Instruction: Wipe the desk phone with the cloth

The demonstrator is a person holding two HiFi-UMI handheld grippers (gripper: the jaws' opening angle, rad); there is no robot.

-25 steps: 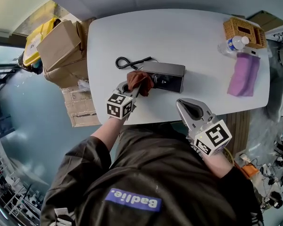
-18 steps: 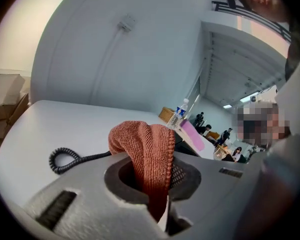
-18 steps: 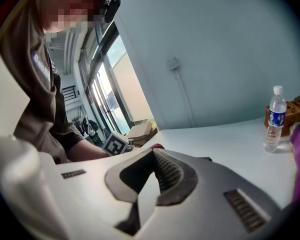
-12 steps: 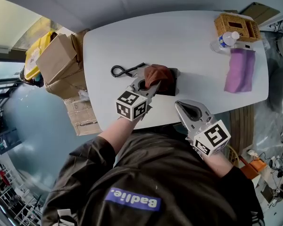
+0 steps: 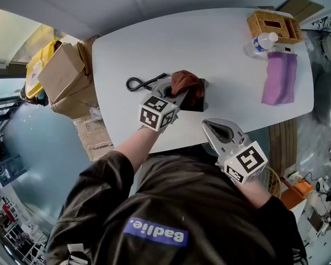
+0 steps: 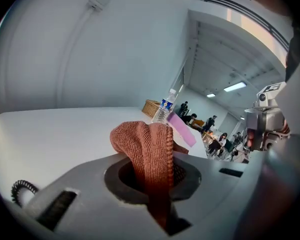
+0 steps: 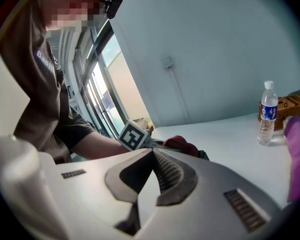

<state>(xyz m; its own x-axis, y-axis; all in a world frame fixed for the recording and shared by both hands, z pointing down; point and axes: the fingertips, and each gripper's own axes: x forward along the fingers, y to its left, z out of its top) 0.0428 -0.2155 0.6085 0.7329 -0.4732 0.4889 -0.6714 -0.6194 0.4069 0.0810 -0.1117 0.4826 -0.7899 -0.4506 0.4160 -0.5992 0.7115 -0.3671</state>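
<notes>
A white oval table is filling the upper half of the head view, with a person in a dark brown shirt leaning over its near edge at the bottom of the frame. Stacked cardboard boxes are sitting beside the table at the upper left.

The black desk phone is lying near the centre of the frame, close to the table's near edge. A purple cloth is lying flat at the upper right, just below a wicker basket in the far corner.

The left gripper is reaching in from the lower left, its jaws clenching a rust-brown cloth that is draping over the top of the phone and touching it. In the left gripper view the knitted cloth is bunching up out of the pinched jaws of the left gripper.

The right gripper is hovering at the lower centre, off the table's near edge and apart from the phone; in the right gripper view its jaws are pressing together with nothing between them.

A water bottle is lying beside the basket, and the phone's coiled cord is curling on the table just left of the phone.
</notes>
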